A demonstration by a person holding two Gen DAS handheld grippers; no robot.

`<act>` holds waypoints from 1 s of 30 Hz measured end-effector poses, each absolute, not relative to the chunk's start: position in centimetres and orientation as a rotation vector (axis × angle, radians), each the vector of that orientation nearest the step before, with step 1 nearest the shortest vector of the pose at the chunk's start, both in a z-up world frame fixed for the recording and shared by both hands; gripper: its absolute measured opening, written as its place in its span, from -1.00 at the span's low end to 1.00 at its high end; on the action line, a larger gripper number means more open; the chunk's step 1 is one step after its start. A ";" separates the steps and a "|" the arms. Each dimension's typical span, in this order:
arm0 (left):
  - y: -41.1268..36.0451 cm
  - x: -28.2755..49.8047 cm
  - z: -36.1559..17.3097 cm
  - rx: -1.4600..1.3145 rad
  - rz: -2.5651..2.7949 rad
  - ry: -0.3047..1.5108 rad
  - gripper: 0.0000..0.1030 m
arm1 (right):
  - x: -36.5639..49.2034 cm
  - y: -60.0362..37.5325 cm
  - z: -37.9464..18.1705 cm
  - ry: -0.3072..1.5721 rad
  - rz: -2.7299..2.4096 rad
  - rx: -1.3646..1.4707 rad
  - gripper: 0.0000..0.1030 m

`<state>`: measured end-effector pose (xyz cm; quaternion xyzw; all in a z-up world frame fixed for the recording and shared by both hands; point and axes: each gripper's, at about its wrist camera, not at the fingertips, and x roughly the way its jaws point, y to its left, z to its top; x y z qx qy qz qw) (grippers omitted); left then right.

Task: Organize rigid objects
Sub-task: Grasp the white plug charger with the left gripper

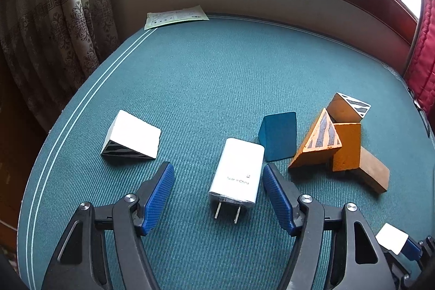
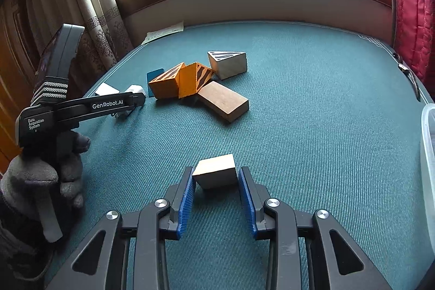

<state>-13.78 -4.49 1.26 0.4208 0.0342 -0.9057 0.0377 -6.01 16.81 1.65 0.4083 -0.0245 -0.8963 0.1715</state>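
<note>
My left gripper [image 1: 218, 181] is open, its blue pads on either side of a white plug charger [image 1: 237, 173] lying on the green cloth, not touching it. A white wedge with a striped end [image 1: 132, 136] lies to its left, a teal block [image 1: 278, 136] just beyond. Orange wedges [image 1: 323, 140] and a brown block [image 1: 373, 175] are piled at the right. My right gripper [image 2: 216, 181] is shut on a pale wooden block [image 2: 216, 171], held low over the cloth. The pile [image 2: 187, 80] shows ahead, with the left gripper [image 2: 114, 105] beside it.
A paper sheet [image 1: 175, 16] lies at the table's far left corner by the curtain [image 1: 54, 31]. A clear plastic container rim [image 2: 428, 154] stands at the right edge. A grey striped wedge [image 2: 228, 63] sits behind the pile. A red padded cloth [image 2: 413, 12] hangs at the far right.
</note>
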 end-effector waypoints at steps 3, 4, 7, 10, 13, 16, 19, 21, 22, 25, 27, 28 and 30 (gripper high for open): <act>-4.6 -13.9 1.2 1.285 -2.778 0.104 0.26 | -6.0 16.8 1.6 -0.072 -2.545 1.158 -0.33; -4.5 -13.9 1.2 1.282 -2.780 0.101 0.22 | -6.0 16.7 1.6 -0.073 -2.545 1.158 -0.33; -4.3 -13.8 1.3 1.271 -2.799 0.088 -0.02 | -6.1 16.7 1.6 -0.072 -2.545 1.158 -0.33; -4.1 -13.6 1.4 1.260 -2.815 0.073 -0.24 | -6.1 16.7 1.6 -0.073 -2.545 1.158 -0.33; -4.2 -13.3 1.4 1.255 -2.816 0.082 -0.32 | -6.1 16.7 1.6 -0.073 -2.545 1.157 -0.33; -4.4 -12.9 1.4 1.251 -2.812 0.111 -0.40 | -6.1 16.7 1.6 -0.073 -2.545 1.157 -0.33; -4.4 -12.1 1.5 1.256 -2.811 0.142 -0.40 | -6.1 16.7 1.6 -0.077 -2.544 1.157 -0.33; -4.3 -11.4 1.5 1.261 -2.815 0.155 -0.40 | -6.1 16.8 1.7 -0.080 -2.544 1.157 -0.33; -4.2 -11.1 1.5 1.266 -2.819 0.165 -0.40 | -6.1 16.7 1.7 -0.080 -2.544 1.157 -0.33; -4.1 -10.1 1.6 1.281 -2.828 0.186 -0.40 | -6.1 16.8 1.7 -0.078 -2.548 1.157 -0.33; -3.9 -9.3 1.7 1.292 -2.835 0.200 -0.40 | -6.1 16.8 1.7 -0.080 -2.551 1.157 -0.33; -3.8 -8.9 1.7 1.295 -2.839 0.206 -0.40 | -6.1 16.9 1.7 -0.082 -2.554 1.157 -0.33; -3.4 -8.1 1.9 1.302 -2.850 0.215 -0.40 | -6.0 17.0 1.7 -0.087 -2.563 1.157 -0.33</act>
